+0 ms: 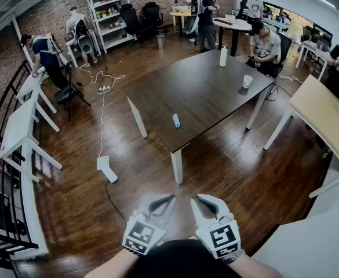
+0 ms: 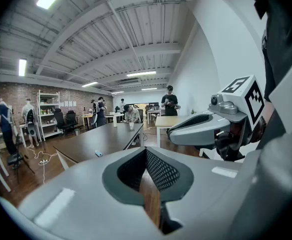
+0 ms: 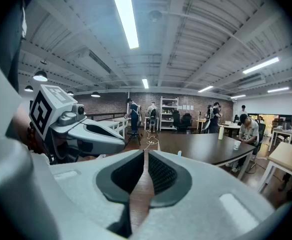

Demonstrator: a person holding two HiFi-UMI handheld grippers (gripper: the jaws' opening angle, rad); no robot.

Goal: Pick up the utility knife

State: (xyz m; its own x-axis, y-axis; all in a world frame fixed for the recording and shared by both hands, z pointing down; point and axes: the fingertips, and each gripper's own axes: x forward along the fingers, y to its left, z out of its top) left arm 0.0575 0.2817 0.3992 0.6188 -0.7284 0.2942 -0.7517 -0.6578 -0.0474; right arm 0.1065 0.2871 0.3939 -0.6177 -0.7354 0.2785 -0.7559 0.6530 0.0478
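Utility knife, a small pale-blue stubby bar (image 1: pixel 176 120), is lying flat on the dark brown rectangular wooden table (image 1: pixel 215 100), close to the table's near long edge and toward its nearest corner leg, with bare tabletop all around it. A white paper cup (image 1: pixel 247 81) is standing near the table's right-hand end, and a tall white bottle (image 1: pixel 223 55) is standing upright at the table's far corner; both are sitting well apart from the knife. On the wooden floor off the table's left end, a white rectangular power block (image 1: pixel 106 169) is lying with its thin cable trailing away. The left gripper (image 1: pixel 170 200) and the right gripper (image 1: pixel 197 199), both grey with black ribbed pads and each carrying a marker cube, are hovering side by side over the floor well short of the table, pointing toward it and slightly downward. In the left gripper view its jaws are meeting at the tips with nothing between them. In the right gripper view the jaws are pressing together as well, gripping nothing. Several people are standing and sitting beyond the table's far side.
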